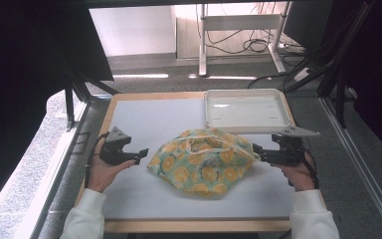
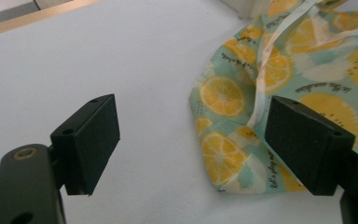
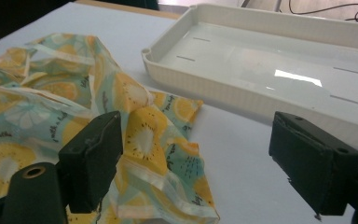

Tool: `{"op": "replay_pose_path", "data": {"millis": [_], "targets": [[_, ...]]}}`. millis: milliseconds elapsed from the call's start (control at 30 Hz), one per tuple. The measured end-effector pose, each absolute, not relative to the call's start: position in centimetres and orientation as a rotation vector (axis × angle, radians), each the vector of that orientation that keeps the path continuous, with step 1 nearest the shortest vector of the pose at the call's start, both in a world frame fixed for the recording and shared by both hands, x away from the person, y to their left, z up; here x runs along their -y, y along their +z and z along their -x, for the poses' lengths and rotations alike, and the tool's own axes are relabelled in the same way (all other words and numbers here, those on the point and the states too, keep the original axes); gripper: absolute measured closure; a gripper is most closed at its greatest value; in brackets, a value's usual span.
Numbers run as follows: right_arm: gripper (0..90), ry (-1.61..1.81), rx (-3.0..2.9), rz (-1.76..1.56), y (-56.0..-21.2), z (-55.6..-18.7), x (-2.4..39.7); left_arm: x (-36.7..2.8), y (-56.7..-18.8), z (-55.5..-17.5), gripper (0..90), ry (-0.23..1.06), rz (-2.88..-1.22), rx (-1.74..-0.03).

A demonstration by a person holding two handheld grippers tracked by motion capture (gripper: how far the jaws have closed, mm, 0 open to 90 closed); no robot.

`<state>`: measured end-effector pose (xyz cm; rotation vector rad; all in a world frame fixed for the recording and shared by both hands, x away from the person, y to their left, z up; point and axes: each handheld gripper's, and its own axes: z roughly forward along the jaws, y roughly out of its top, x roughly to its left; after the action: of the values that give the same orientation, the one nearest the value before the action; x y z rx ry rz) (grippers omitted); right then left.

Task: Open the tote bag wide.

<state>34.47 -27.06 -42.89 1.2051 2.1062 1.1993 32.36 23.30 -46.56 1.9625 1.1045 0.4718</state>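
Note:
A crumpled cloth bag (image 1: 201, 162) printed with lemon slices on pale green lies in the middle of the white table mat (image 1: 144, 119). Its white drawstring (image 2: 261, 79) trails across the fabric. My left gripper (image 1: 138, 155) stands open just left of the bag, its jaws wide apart over bare mat, with the bag's edge (image 2: 223, 154) near the right jaw. My right gripper (image 1: 256, 152) is open at the bag's right edge, the cloth (image 3: 140, 135) lying beside its left jaw with nothing held.
An empty white plastic tray (image 1: 245, 110) sits at the back right of the table, seen close in the right gripper view as the tray (image 3: 279, 65). The mat rests on a wooden table (image 1: 189, 225). Black stands and cables are on the floor beyond.

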Motion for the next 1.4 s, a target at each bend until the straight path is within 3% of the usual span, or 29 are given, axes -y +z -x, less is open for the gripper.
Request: {"op": "replay_pose_path", "data": {"millis": [1400], "targets": [[19.9,1.140,-2.100,-1.193,-43.3,-33.9,26.4,-22.6,-45.8,-32.5,23.7,0.481,-1.986,-1.109]]}}
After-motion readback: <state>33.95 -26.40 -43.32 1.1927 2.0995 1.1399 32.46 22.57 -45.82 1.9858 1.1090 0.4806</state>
